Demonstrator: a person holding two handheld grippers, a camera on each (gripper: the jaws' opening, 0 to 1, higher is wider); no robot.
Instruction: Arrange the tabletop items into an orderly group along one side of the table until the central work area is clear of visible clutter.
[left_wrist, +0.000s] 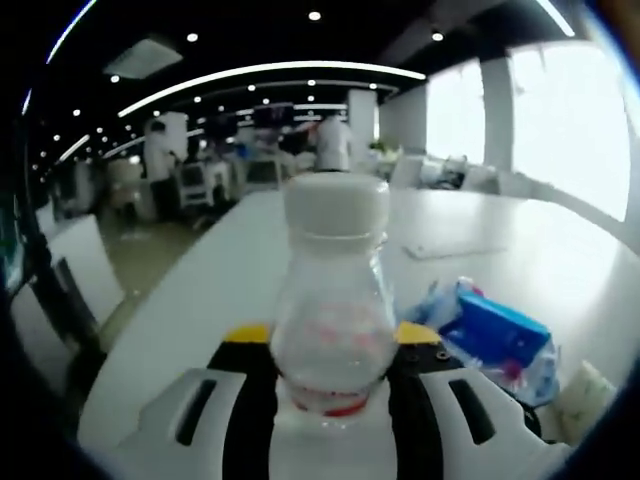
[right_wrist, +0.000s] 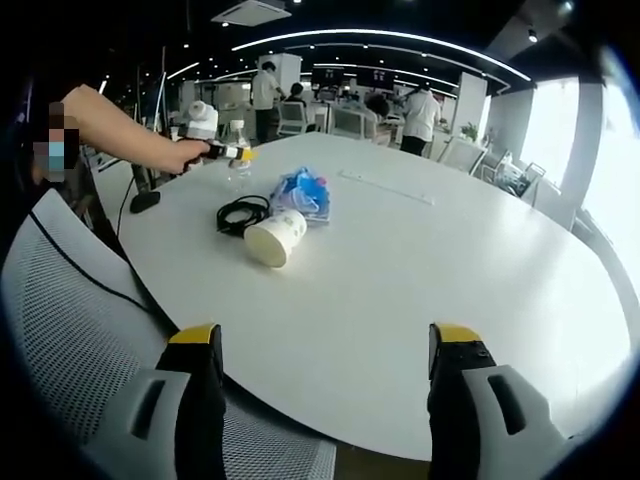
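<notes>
While both views are looking across the white table, entries run from the grippers outward.

Left gripper (left_wrist: 330, 395): jaws are clamping a clear plastic bottle (left_wrist: 332, 300) between them; the bottle is standing upright, white cap on top, red band at its base.
Left gripper, from the right gripper view (right_wrist: 232, 152): a hand (right_wrist: 185, 156) is holding it at the far left edge of the table (right_wrist: 450, 300), with the bottle (right_wrist: 237, 150) at its tip.
Right gripper (right_wrist: 325, 385): jaws are standing wide apart, gripping nothing, hovering over the near edge of the table.
Paper cup (right_wrist: 275, 238): is lying on its side, mouth facing the near side, just right of the cable.
Black cable (right_wrist: 238, 214): is lying coiled on the table, touching or nearly touching the cup.
Blue bag (right_wrist: 303, 192): crumpled plastic, is sitting just beyond the cup; in the left gripper view it is lying right of the bottle with a blue box (left_wrist: 495, 330) on it.
Mesh chair (right_wrist: 90, 340): is standing at the near left, against the table edge.
Background: people are standing far off among desks.
</notes>
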